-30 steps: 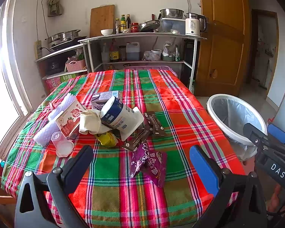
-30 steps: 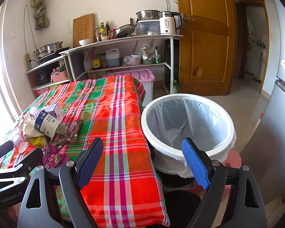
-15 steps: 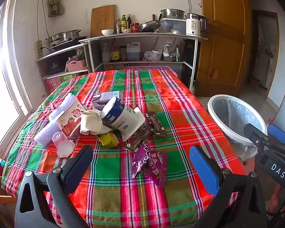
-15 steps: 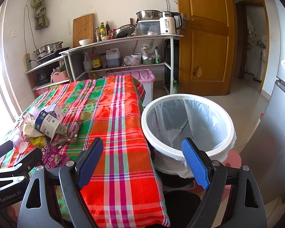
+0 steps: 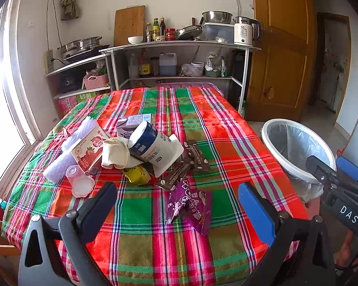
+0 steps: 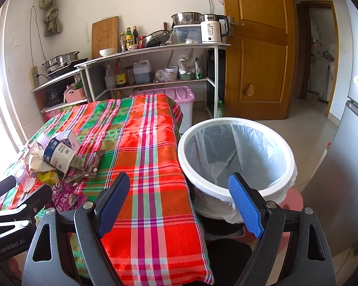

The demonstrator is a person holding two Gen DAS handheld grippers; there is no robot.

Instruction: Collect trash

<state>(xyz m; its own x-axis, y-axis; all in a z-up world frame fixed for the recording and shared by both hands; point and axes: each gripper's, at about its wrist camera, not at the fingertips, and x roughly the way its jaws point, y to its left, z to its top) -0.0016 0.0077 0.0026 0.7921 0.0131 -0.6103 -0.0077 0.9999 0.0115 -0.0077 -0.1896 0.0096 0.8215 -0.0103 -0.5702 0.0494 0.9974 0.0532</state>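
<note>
Plaid-clothed table [image 5: 202, 124] is holding its litter pile [image 5: 140, 152] unmoved near the left edge; the lined bin [image 6: 236, 157] is waiting off the right edge. Left claw [image 5: 176, 205] and right claw [image 6: 179, 202] are both hovering wide, empty, so nothing's collected yet.

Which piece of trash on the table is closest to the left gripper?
The purple snack wrapper. It lies alone at the near end of the pile, just ahead of the open left gripper.

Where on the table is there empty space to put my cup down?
The far half of the table, toward the shelves, is bare. So is the right side beside the bin, and the near edge below the purple wrapper. The left middle is crowded with the trash pile.
</note>
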